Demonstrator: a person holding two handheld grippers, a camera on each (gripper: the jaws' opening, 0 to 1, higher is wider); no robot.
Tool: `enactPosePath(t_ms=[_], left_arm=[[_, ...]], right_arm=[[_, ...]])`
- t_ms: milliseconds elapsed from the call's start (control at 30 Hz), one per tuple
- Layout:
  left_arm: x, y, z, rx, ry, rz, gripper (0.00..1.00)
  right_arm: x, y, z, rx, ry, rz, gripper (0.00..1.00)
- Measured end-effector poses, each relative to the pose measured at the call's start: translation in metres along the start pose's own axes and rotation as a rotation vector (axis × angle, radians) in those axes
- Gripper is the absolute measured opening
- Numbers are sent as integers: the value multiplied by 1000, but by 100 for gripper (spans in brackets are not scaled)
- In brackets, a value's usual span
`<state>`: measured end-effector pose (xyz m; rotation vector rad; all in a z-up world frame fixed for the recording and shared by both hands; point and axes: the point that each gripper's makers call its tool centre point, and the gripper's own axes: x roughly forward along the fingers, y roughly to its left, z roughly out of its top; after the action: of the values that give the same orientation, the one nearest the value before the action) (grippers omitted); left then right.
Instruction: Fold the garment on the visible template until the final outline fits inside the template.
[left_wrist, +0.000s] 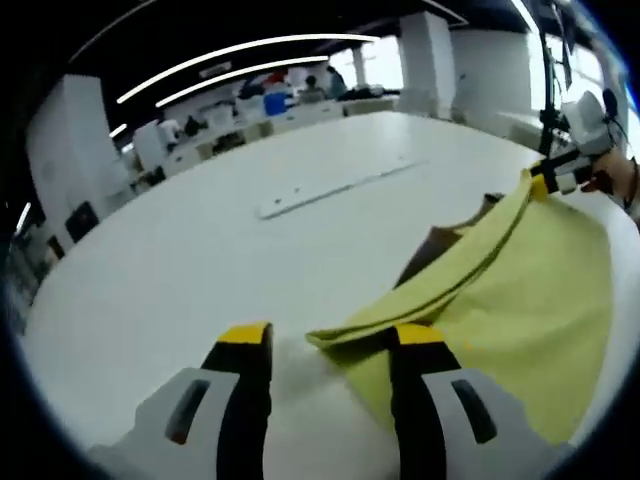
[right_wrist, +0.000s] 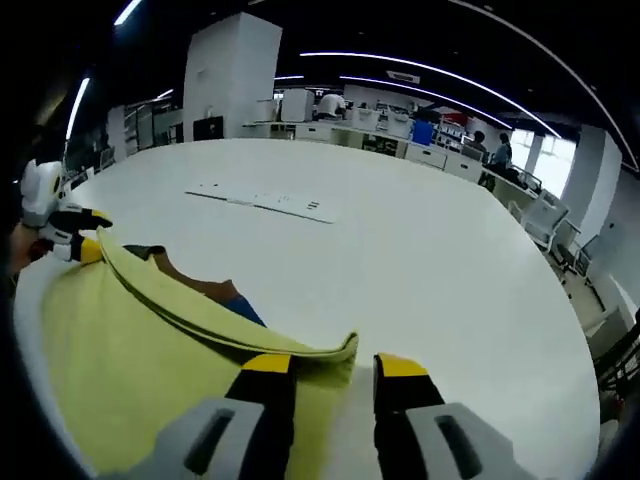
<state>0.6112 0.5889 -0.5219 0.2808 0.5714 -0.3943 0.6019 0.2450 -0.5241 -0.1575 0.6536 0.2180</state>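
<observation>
Right gripper (right_wrist: 335, 366) down low over a big white table (right_wrist: 420, 260), jaws apart at the folded edge of a yellow garment (right_wrist: 130, 350). Left gripper (right_wrist: 78, 235) pinching the far corner. Brown template (right_wrist: 195, 283) peeking out underneath.

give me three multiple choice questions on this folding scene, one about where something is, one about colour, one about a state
1. Where does the garment lie?
A. On the white table
B. On a chair
C. On the floor

2. What colour is the garment?
A. Red
B. Yellow-green
C. Black

3. How does the garment's far edge lie?
A. Flat
B. Lifted and folded over
C. Rolled into a ball

Key: 1 A, the cloth spreads across the tabletop; 2 B, it shows yellow-green in both views; 3 B, the left gripper and right gripper stand at its raised, doubled edge.
</observation>
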Motion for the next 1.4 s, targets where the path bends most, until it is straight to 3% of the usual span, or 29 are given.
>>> enactPosePath(t_ms=[233,433,600,1033,1400], left_arm=[[1,18,10,-164,-46,83,40],[-8,20,12,-156,-55,74,44],[-19,20,12,-202,-49,60,48],[-60,8,18,-216,-78,-6,53],[-89,-7,1,-179,-60,-75,56]], right_arm=[[4,-9,11,119,-36,-41,31],[-1,-7,12,136,-37,-32,36],[-12,-1,12,174,-21,6,40],[-57,19,10,126,13,95,51],[-91,32,-13,60,51,146,52]])
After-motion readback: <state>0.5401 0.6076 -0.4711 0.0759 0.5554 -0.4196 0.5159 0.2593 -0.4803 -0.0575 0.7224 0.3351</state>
